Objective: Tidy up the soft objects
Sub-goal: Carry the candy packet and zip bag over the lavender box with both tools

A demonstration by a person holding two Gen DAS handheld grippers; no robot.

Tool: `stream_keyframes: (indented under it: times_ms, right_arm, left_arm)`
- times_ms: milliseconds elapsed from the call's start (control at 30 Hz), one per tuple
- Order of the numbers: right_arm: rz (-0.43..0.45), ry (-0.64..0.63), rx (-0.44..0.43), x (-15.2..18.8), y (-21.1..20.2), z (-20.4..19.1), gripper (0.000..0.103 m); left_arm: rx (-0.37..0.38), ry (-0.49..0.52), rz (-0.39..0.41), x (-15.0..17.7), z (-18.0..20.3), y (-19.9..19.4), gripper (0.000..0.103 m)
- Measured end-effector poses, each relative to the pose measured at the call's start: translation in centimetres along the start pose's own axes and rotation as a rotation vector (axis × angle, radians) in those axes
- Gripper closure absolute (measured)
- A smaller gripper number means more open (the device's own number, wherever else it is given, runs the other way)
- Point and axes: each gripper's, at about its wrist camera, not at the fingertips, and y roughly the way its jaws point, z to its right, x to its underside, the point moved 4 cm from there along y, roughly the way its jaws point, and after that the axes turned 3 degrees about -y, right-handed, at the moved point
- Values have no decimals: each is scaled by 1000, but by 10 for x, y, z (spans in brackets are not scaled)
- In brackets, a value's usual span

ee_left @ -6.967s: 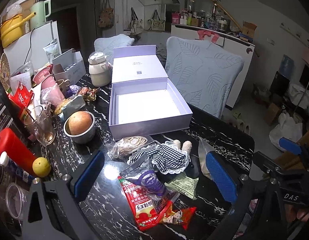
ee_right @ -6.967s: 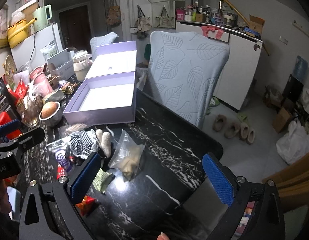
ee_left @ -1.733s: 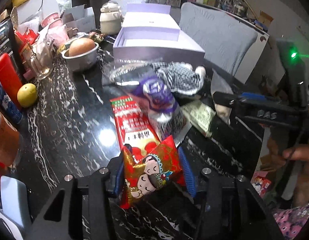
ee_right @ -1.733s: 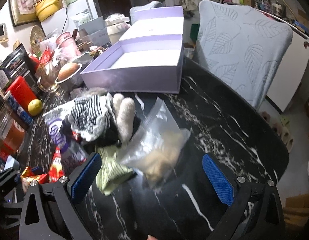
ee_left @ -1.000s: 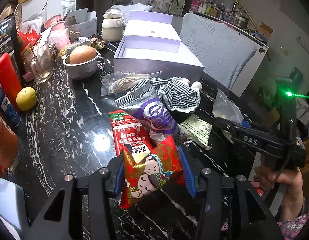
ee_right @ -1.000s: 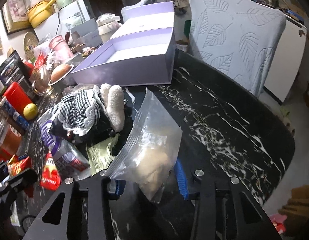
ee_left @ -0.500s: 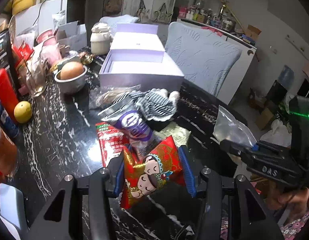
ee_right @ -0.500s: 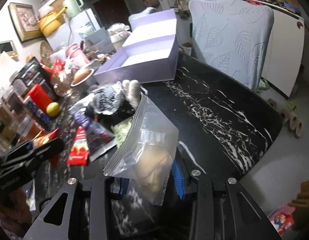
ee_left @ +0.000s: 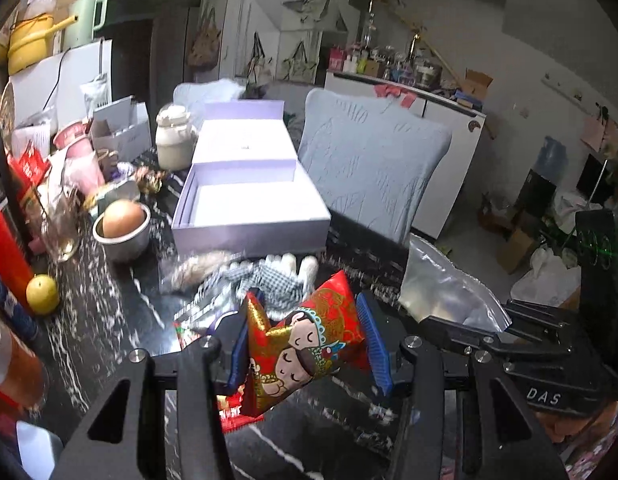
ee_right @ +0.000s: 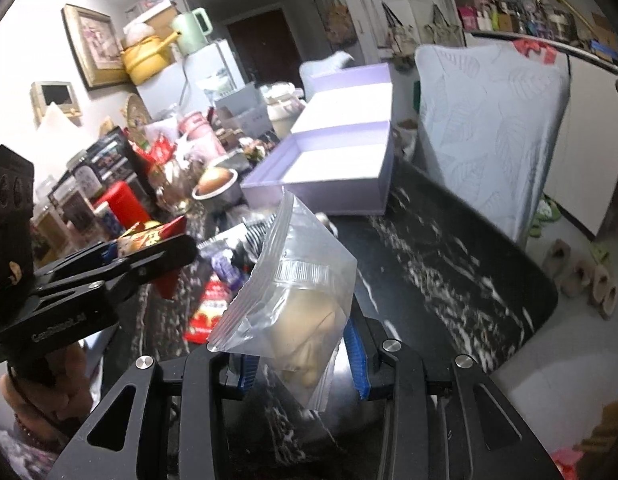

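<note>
Both tools tilt down over the table — left tool (ee_left: 305, 344) clamps the red packet (ee_left: 305, 340), right tool (ee_right: 301, 356) the clear bag (ee_right: 297, 300) (both lifted).

Dim indoor light, motion-blurred tabletop (ee_left: 109, 320) (fisheye edges bend, corners black).

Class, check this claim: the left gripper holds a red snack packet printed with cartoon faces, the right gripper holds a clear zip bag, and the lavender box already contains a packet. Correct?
No. The open lavender box is empty, as the left wrist view shows. The rest stands.

Red-gold cartoon packet (ee_left: 305, 336), lavender box (ee_left: 249, 216), black white-veined table (ee_right: 449, 248).
</note>
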Motion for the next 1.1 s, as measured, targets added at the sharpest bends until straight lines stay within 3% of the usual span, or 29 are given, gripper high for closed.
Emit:
stream_keyframes:
  times_ms: [433,1100]
  right_arm:
    - [74,-96,-25,-60,1,-9,67]
    - [109,-137,50,-162,60,33,67]
  left_arm:
    - [17,38,92,-58,5,9,55]
    - [-14,97,114,-144,-14,85,55]
